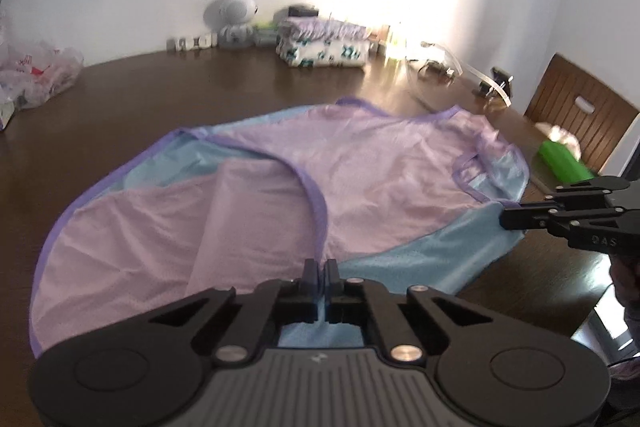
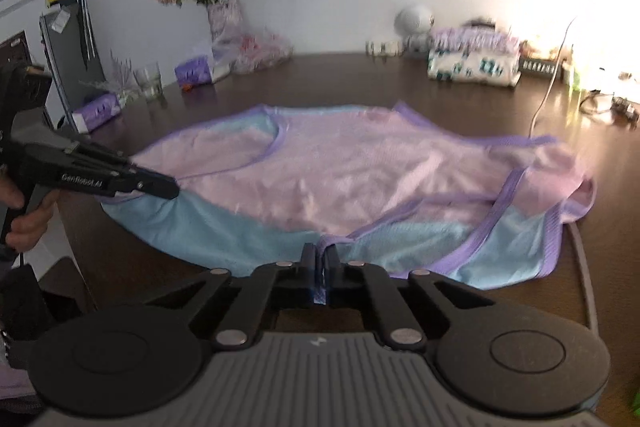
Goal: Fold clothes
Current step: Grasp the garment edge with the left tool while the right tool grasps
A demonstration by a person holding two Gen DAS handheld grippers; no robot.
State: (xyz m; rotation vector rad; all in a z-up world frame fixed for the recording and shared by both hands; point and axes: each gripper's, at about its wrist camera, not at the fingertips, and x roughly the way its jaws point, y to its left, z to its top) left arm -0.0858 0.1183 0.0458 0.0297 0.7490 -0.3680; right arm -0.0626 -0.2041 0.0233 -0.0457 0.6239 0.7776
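Note:
A pink and light-blue mesh jersey (image 1: 360, 179) with purple trim lies spread on the dark wooden table (image 1: 200, 83); it also shows in the right wrist view (image 2: 360, 167). My left gripper (image 1: 320, 269) is shut on the jersey's near blue hem, and it shows from the side in the right wrist view (image 2: 168, 187). My right gripper (image 2: 320, 255) is shut on the hem by a purple-trimmed edge, and it shows in the left wrist view (image 1: 508, 219) at the jersey's right corner.
A stack of folded clothes (image 1: 324, 47) sits at the back by the wall, next to a white robot toy (image 1: 232, 19). A plastic bag (image 1: 36, 75) lies far left. A wooden chair (image 1: 580, 115) stands right. A flower vase (image 2: 224, 19), a glass (image 2: 148, 79) and tissue boxes (image 2: 192, 71) stand back left.

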